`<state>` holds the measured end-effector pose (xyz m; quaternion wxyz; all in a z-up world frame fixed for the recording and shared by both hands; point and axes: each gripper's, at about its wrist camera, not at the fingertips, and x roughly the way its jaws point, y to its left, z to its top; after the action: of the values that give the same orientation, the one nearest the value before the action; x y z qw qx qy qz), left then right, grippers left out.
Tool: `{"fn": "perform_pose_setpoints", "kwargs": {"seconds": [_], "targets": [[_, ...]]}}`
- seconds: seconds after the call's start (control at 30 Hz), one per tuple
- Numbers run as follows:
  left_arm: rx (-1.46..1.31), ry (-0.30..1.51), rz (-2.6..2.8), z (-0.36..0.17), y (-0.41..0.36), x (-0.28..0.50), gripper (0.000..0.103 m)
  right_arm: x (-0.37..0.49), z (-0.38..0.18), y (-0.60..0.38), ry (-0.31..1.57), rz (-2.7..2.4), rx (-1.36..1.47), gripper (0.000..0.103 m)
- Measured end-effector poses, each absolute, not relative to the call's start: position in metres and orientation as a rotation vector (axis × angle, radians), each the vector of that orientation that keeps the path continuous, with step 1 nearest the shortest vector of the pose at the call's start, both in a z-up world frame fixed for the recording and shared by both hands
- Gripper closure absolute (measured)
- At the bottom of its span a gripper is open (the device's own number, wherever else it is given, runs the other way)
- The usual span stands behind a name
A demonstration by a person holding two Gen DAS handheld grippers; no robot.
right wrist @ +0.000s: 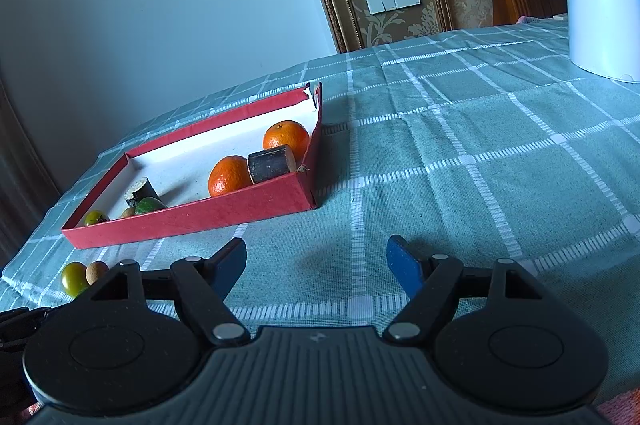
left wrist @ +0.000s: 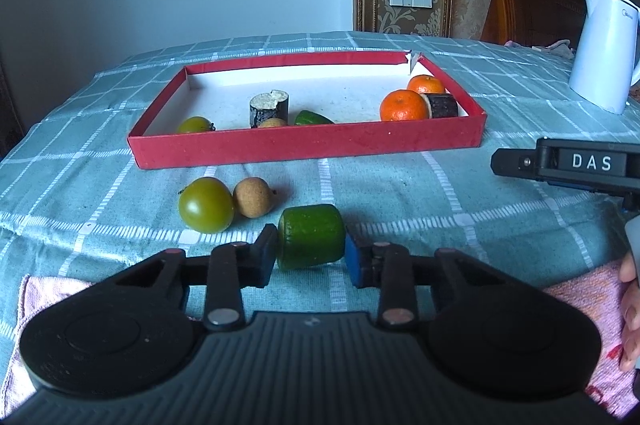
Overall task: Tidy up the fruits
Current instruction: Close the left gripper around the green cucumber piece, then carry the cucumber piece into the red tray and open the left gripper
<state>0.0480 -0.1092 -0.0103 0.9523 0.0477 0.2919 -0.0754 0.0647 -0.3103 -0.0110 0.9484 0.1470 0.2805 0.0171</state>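
Fingers of the left gripper [left wrist: 310, 257] are clamping the green cucumber piece [left wrist: 311, 236] on the desk [left wrist: 400, 193], just in front of the red tray [left wrist: 308, 145]. Round skin is risking slipping during lifting, or the piece is catching the tray wall. Right gripper [right wrist: 320, 269] is hanging released, holding nothing.

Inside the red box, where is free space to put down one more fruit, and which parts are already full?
The red box is bare in the middle, between the cucumber piece and the near orange, and along its far wall. The near-left part and the right end are crowded.
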Motion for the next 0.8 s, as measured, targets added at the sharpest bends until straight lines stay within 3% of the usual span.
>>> {"fn": "perform_pose_setpoints", "kwargs": {"seconds": [0.8], "targets": [[0.088, 0.561, -0.09, 0.014, -0.086, 0.044, 0.076, 0.066, -0.011, -0.307, 0.575, 0.031, 0.289, 0.026]]}}
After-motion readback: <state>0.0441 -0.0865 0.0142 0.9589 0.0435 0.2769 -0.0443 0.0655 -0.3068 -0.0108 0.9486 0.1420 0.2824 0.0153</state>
